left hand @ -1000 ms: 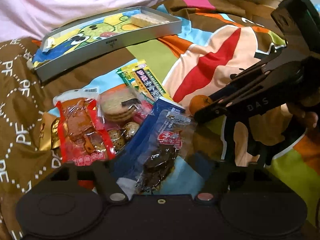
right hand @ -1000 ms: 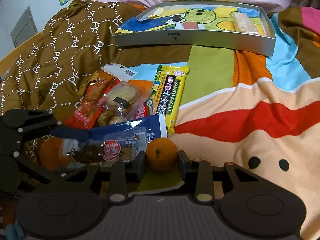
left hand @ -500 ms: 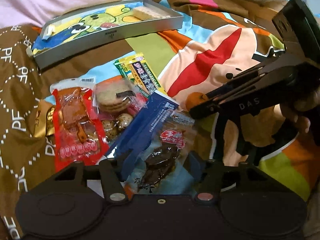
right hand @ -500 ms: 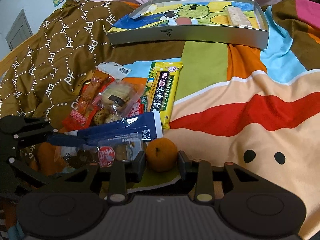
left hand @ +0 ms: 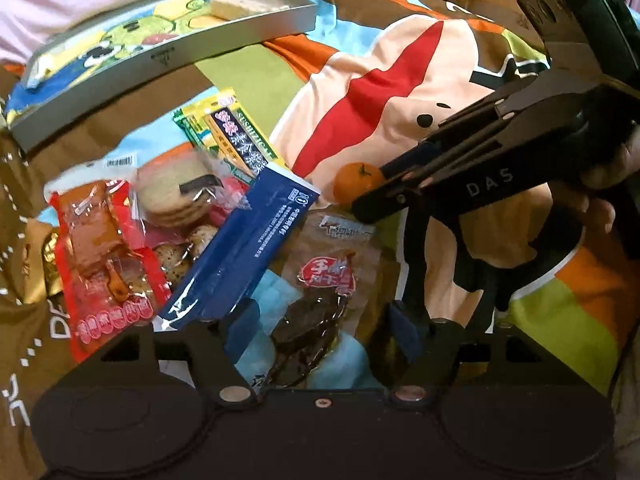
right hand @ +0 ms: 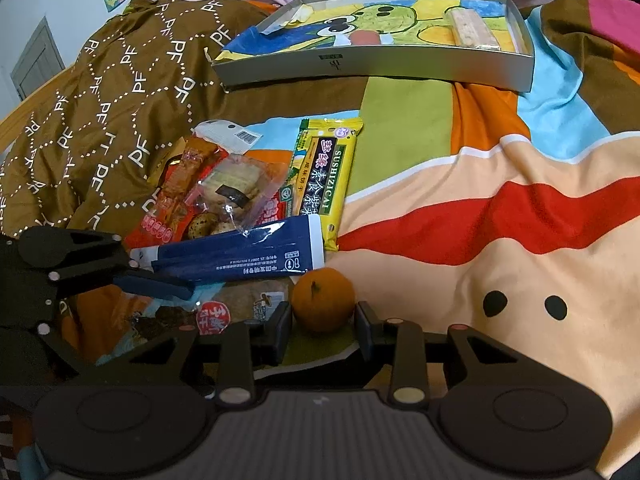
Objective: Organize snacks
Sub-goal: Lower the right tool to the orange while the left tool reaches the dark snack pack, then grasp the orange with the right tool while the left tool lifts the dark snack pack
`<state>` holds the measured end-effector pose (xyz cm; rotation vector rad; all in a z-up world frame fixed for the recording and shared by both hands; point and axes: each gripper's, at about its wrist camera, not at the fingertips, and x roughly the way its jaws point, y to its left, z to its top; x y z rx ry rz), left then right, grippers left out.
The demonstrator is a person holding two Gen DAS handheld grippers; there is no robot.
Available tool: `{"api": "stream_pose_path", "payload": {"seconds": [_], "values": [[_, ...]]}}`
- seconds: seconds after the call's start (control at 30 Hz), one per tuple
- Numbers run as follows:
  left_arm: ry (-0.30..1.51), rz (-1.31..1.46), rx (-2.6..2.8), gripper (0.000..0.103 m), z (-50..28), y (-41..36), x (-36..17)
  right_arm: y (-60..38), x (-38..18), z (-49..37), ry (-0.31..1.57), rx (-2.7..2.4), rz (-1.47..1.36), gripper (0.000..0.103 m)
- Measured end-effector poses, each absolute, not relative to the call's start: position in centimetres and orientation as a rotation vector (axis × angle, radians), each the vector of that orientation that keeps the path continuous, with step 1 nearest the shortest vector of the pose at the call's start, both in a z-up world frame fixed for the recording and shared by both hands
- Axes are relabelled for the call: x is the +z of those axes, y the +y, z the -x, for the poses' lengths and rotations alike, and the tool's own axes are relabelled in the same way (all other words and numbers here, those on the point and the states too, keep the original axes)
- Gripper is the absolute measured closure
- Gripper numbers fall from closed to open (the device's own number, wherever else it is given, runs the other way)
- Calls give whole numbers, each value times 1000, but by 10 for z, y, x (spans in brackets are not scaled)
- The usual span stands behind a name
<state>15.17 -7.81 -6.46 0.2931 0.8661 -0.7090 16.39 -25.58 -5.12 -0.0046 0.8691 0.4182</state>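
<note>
Pinched in the right claw point(right hand: 322, 322), the orange point(right hand: 322, 303) is judged next for the tray point(right hand: 372, 66), while the left claw point(left hand: 316, 332) is opening around a brown packet point(left hand: 320, 300).

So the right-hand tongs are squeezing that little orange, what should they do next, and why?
Probably lift the orange and carry it toward the grey tray at the far end of the bedspread. The right tongs already pinch it from both sides, and the tray holds only one wafer bar, so there is room. The left tongs are opening around the dark snack packet.
</note>
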Motion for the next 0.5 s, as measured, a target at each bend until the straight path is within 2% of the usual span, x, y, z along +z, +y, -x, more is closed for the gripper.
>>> {"api": "stream_pose_path", "payload": {"seconds": [0.13, 0.5], "values": [[877, -256, -711, 43, -154, -72, -63, -255, -52, -165, 872, 419, 0, 65], [901, -177, -638, 47, -152, -68, -56, -255, -50, -161, 841, 410, -1, 67]]}}
